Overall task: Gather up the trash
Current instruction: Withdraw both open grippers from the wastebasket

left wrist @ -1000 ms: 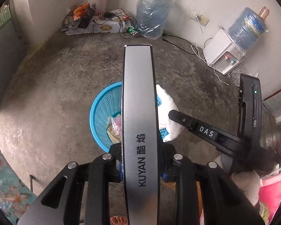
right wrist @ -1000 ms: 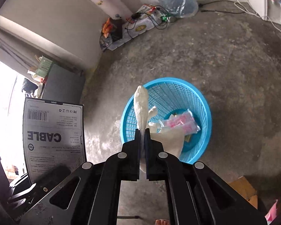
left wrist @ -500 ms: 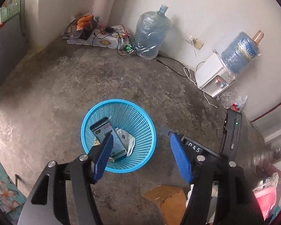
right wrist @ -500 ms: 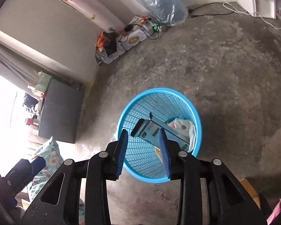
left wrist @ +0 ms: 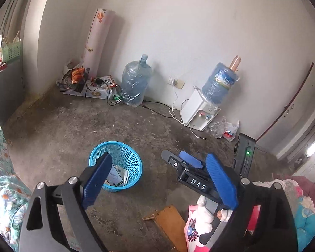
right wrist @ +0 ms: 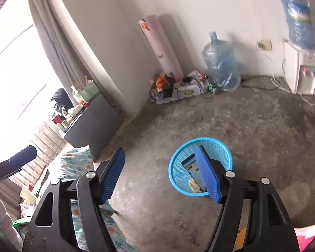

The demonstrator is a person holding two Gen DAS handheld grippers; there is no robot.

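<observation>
Left claw (left wrist: 157, 180): blue pads spread wide, nothing between them; a second ago it clamped a flat box.
Right claw (right wrist: 159, 176): pads also parted and bare; a second ago it pinched a white wad.
Change: both claws now sit higher and farther back from the basket (left wrist: 124, 147), so more wall shows.
Trash: the box (left wrist: 114, 176) and a crumpled white wrapper (left wrist: 124, 173) lie inside the basket, below and beyond the left claw, partly behind its left pad.
Left view only: the right claw's black body, marked DAS, right of the basket.
Right view only: the window, curtain and dark cabinet (right wrist: 94, 126) far left of the basket.
</observation>
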